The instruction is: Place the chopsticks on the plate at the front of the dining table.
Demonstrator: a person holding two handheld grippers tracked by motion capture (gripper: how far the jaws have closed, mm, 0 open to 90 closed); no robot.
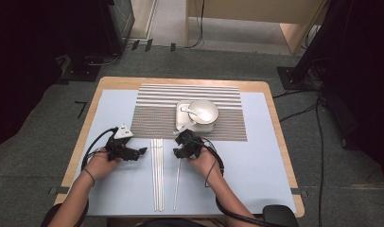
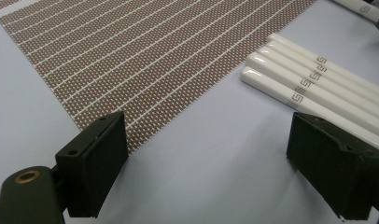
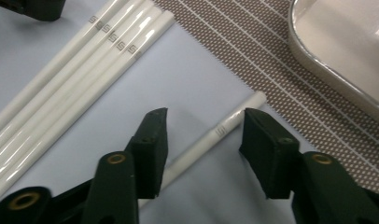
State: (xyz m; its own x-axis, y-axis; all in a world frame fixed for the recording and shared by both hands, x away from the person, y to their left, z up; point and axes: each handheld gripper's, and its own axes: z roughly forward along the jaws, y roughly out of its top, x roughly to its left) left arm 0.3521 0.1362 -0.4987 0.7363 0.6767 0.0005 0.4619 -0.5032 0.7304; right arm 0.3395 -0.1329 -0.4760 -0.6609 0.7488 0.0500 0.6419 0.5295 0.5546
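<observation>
A single white chopstick lies on the light blue mat, its tip at the edge of the striped brown placemat. My right gripper stands over it with a jaw on either side; the pads do not press on it, and the stick lies closer to the left jaw. In the high view the right gripper is just in front of the square plate. Several more white chopsticks lie side by side to its left. My left gripper is wide open over bare mat, with nothing between its jaws.
A white bowl with a spoon stands on the square plate, whose rim is close ahead of the right gripper. The bundle of chopsticks lies beside the left gripper's right jaw. The wooden table edge frames the mat.
</observation>
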